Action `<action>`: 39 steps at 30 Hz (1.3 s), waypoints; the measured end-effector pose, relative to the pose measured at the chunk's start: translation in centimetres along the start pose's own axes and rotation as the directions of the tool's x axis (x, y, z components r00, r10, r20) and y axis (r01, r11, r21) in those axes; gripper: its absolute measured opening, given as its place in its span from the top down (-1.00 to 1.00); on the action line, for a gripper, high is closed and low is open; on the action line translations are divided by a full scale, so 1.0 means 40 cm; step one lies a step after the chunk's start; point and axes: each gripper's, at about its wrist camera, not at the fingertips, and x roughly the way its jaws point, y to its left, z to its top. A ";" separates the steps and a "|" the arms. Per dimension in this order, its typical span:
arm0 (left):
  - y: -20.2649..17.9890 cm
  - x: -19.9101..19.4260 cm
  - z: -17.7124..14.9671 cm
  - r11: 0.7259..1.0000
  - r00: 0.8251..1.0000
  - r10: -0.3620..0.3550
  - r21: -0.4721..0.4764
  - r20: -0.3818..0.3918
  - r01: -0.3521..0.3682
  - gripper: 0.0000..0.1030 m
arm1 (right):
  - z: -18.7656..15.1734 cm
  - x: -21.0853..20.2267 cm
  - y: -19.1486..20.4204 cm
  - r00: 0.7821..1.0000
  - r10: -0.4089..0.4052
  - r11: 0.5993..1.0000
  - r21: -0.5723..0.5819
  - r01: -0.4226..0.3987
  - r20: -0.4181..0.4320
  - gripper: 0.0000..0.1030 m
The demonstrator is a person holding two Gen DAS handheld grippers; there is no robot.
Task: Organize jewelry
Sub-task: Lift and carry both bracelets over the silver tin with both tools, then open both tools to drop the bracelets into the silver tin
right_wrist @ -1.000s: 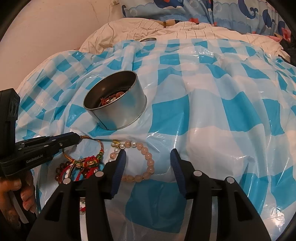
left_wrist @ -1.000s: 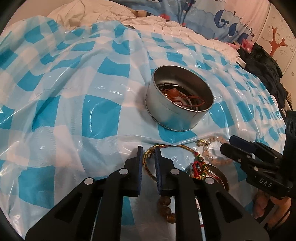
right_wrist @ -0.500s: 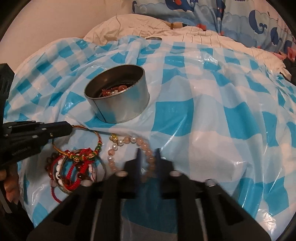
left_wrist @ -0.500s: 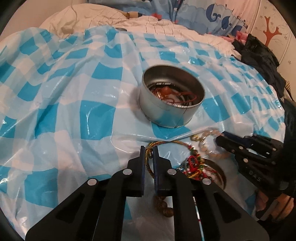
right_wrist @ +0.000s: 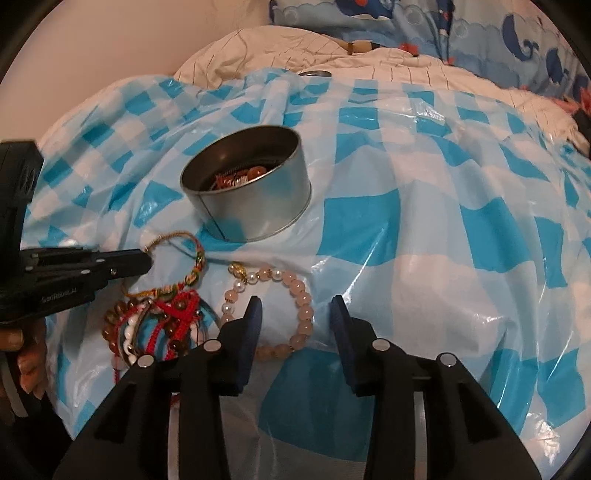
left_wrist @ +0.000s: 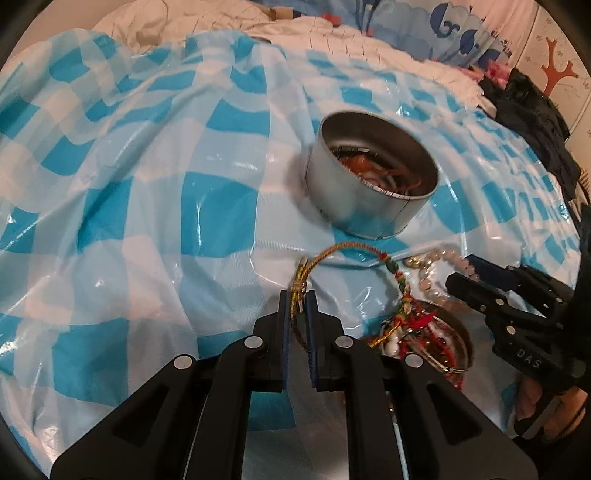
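Observation:
A round metal tin with jewelry inside sits on the blue-checked plastic sheet; it also shows in the right wrist view. My left gripper is shut on a gold braided cord bracelet and lifts it, its loop standing up. A pile of red and brown bracelets lies below it. A pink bead bracelet lies flat between the fingertips of my open right gripper.
The plastic sheet covers a soft bed with white bedding and a whale-print pillow behind. Dark clothes lie at the far right. A small metal lid rests at the sheet's far edge.
My left gripper closed on the gold cord bracelet and raised it off the sheet. My right gripper shut briefly, then opened again over the pink bead bracelet.

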 end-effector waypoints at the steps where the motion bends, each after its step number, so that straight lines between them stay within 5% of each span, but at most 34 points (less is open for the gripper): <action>1: 0.001 0.005 -0.001 1.000 1.000 0.004 -0.001 -0.002 -0.004 0.82 | 0.000 -0.002 0.009 1.000 -0.023 0.999 -0.029 0.023 0.002 0.59; 3: 0.000 0.015 -0.003 1.000 1.000 0.012 0.005 -0.009 -0.012 0.81 | -0.002 -0.001 0.016 0.999 -0.045 0.997 -0.054 0.046 0.008 0.81; 7: -0.009 0.014 -0.006 0.999 1.000 0.019 0.035 -0.009 -0.018 0.84 | 0.003 -0.012 0.000 0.999 0.024 1.000 -0.013 -0.023 0.026 0.83; 12: -0.008 -0.023 -0.001 0.997 0.997 -0.078 0.016 0.022 0.078 0.88 | 0.021 -0.045 -0.045 0.977 0.187 0.975 0.103 -0.197 0.102 0.83; 19: -0.001 -0.080 0.013 0.978 0.975 -0.207 -0.022 0.085 0.210 0.88 | 0.044 -0.100 -0.058 0.933 0.272 0.941 0.135 -0.309 0.237 0.83; 29: -0.051 -0.155 0.042 0.950 0.932 -0.313 0.065 0.184 0.306 0.88 | 0.057 -0.123 -0.067 0.921 0.269 0.941 0.129 -0.314 0.280 0.83; 37: -0.065 -0.157 0.116 0.926 0.890 -0.368 0.021 0.269 0.376 0.88 | 0.058 -0.138 -0.087 0.917 0.259 0.939 0.142 -0.312 0.302 0.83; 39: -0.064 -0.139 0.147 0.939 0.899 -0.326 -0.010 0.291 0.344 0.87 | 0.059 -0.141 -0.090 0.915 0.262 0.938 0.143 -0.317 0.308 0.83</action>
